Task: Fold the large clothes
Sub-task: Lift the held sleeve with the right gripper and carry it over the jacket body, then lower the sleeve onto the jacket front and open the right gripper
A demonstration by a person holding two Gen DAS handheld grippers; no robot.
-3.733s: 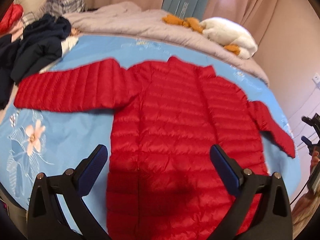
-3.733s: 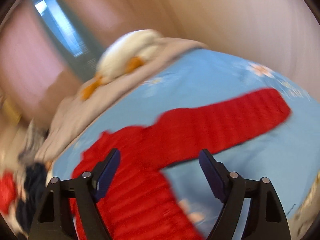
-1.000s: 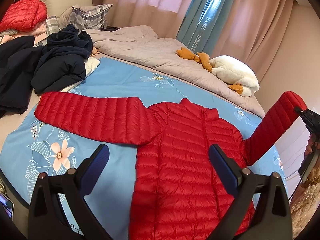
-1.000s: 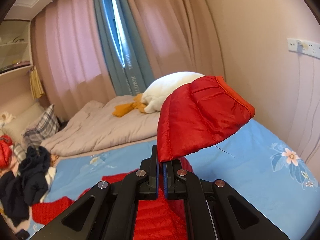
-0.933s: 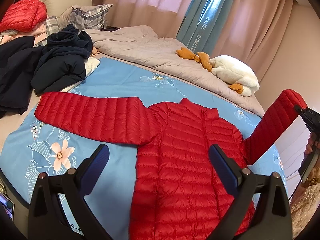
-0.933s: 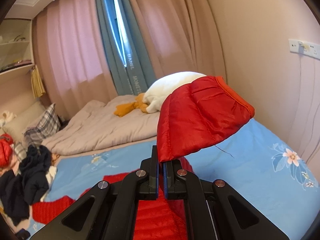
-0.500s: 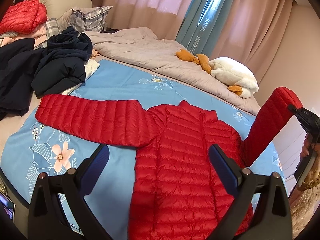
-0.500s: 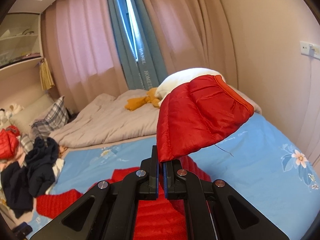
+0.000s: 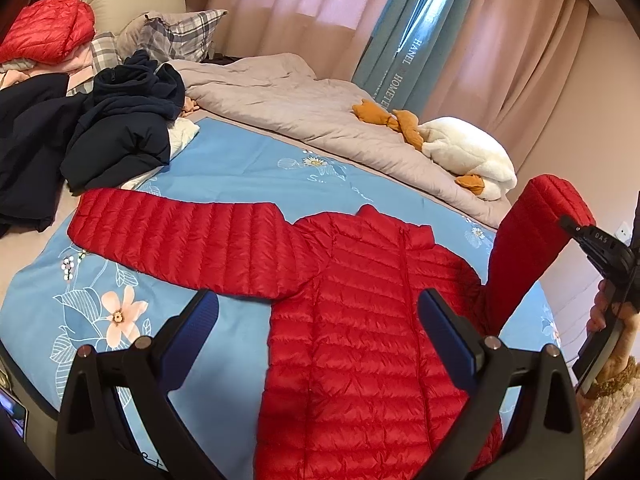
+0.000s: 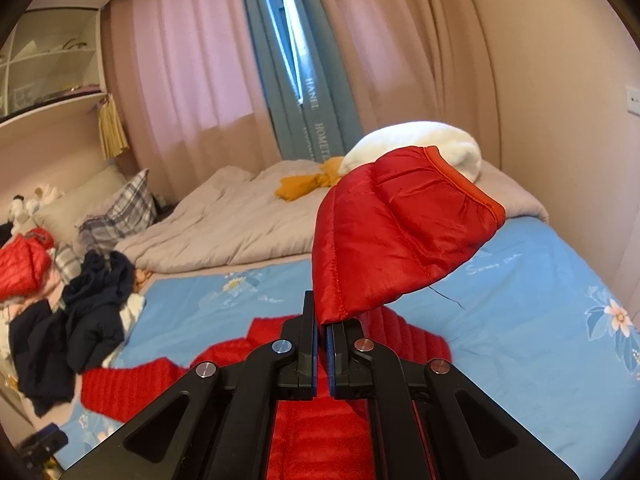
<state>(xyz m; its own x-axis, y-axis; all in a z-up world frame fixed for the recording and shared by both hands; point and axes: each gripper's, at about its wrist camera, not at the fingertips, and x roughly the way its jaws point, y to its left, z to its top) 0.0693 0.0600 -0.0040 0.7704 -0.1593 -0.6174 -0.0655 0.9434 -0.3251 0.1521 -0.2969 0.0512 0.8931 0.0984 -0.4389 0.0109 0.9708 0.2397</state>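
Observation:
A red quilted puffer jacket (image 9: 372,320) lies front up on the blue floral bed sheet (image 9: 240,176). One sleeve (image 9: 180,240) is stretched flat toward the left. The other sleeve (image 9: 528,248) is lifted off the bed at the right. My right gripper (image 10: 322,320) is shut on the edge of that sleeve's cuff (image 10: 400,232), which stands up above the jaws; the same gripper (image 9: 568,224) shows at the right edge of the left wrist view. My left gripper (image 9: 318,336) hovers open over the jacket's lower body with nothing between its fingers.
A heap of dark clothes (image 9: 100,136) lies at the sheet's left end, with a folded red jacket (image 9: 44,32) and a plaid pillow (image 9: 176,40) behind. A grey duvet (image 9: 300,108) and a white plush duck (image 9: 468,156) lie along the far side. A wall (image 10: 560,100) rises past the bed's right side.
The right gripper has carried the raised sleeve a little leftward over the jacket and turned toward the room's left. The left gripper has stayed in place and open.

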